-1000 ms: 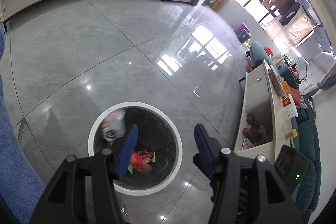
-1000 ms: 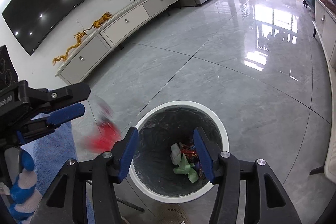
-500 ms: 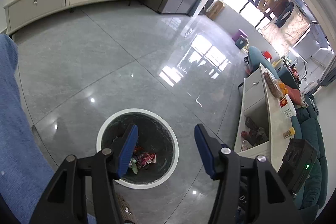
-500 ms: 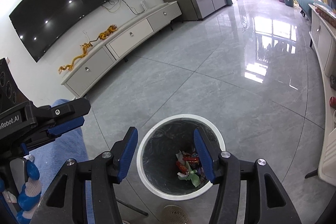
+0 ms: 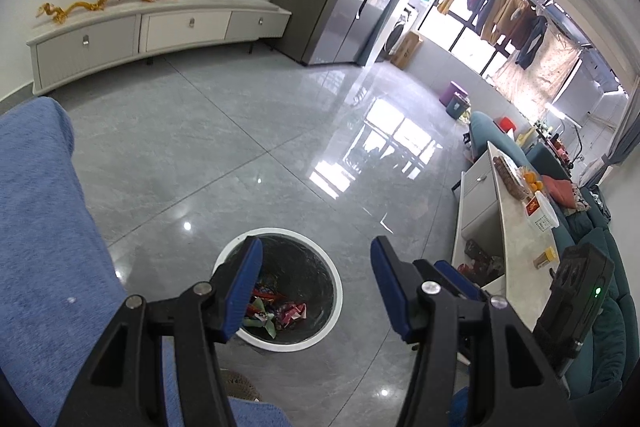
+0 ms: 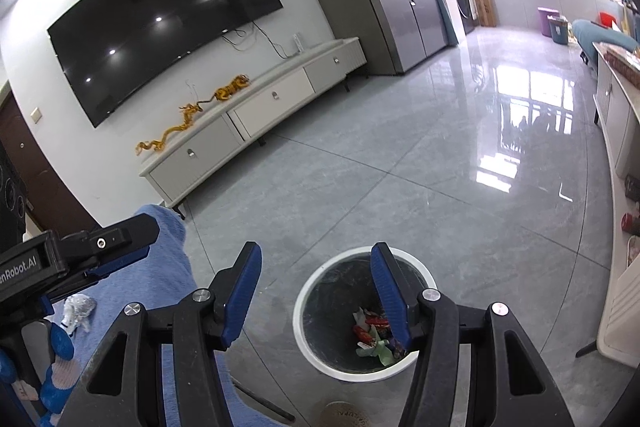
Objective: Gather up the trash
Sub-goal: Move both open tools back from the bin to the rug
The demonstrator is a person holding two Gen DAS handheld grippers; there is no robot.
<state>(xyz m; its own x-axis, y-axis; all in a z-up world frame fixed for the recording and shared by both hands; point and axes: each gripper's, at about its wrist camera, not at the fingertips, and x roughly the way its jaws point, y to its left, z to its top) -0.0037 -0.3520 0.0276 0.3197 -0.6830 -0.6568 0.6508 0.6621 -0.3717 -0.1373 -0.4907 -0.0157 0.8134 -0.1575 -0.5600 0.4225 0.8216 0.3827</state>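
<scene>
1. The left gripper [image 5: 316, 281] hid the near-left rim of the one round, white-rimmed bin [image 5: 335, 291]; the crumpled wrappers [image 5: 276, 311] inside were too jumbled to count
2. A crinkled silver scrap [image 6: 80, 309] lay on the blue cloth [image 6: 176, 267], its lower part indistinct
3. Both left and right gripper [image 6: 316, 285] had blue-padded fingers spread apart, holding nothing
</scene>
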